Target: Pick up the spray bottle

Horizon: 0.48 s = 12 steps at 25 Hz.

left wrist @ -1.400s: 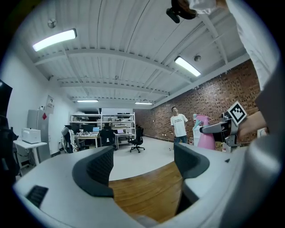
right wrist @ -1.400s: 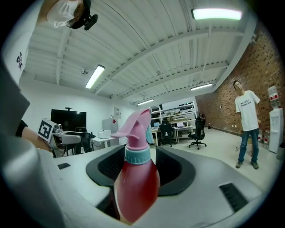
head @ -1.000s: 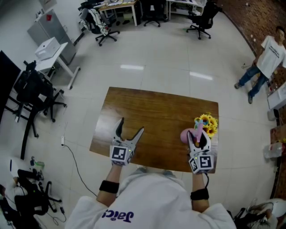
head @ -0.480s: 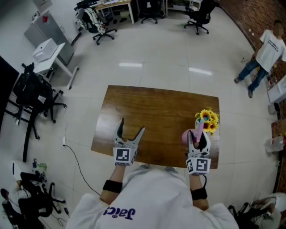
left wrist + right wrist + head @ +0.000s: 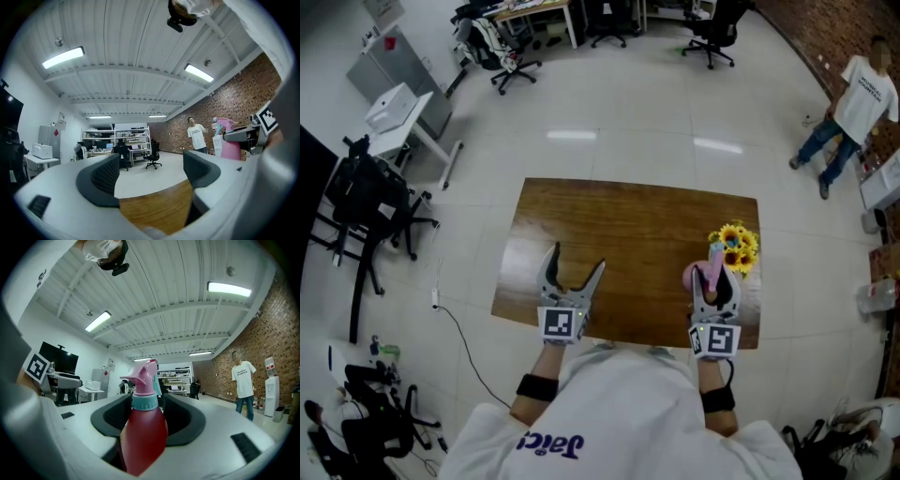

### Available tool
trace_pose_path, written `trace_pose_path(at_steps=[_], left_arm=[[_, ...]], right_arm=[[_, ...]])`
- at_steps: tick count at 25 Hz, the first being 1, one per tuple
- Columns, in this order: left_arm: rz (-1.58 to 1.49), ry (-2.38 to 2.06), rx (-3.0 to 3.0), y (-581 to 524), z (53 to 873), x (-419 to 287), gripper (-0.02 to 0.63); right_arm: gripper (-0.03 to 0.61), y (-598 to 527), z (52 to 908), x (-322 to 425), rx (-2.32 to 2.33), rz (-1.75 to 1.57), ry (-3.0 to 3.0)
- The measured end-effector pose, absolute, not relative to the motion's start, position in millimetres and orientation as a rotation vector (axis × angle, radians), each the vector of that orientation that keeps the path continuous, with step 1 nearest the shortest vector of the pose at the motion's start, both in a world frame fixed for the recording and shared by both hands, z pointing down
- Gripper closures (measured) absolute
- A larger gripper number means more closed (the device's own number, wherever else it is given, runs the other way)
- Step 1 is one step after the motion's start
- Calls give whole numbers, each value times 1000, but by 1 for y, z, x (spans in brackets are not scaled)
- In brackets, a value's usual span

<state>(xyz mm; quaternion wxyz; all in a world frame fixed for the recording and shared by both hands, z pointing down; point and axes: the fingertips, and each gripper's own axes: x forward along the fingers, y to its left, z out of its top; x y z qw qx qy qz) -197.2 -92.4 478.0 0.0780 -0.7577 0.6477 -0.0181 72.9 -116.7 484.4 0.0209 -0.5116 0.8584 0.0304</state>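
Note:
A pink spray bottle with a teal collar stands upright between the jaws of my right gripper, over the right front part of the wooden table. In the right gripper view the bottle's body fills the gap and both dark pads press its sides; the right gripper is shut on it, its jaws having just closed a touch further. My left gripper is open over the table's front left, nothing between its jaws. It sees the bottle off to its right.
A bunch of yellow flowers stands just beyond the bottle near the table's right edge. A person in a white shirt stands by the brick wall at the right. Office chairs and desks ring the floor.
The head view has shifted slightly. Both grippers stay about where they were, the right one still round the bottle.

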Motion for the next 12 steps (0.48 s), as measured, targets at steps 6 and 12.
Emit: trace_pose_path(at_steps=[6, 12], left_arm=[[-55, 1970, -2256, -94, 478, -203, 176], [-43, 1985, -2285, -97, 482, -203, 176]], right_arm=[[359, -119, 480, 77, -1618, 91, 2620], [359, -120, 481, 72, -1603, 103, 2656]])
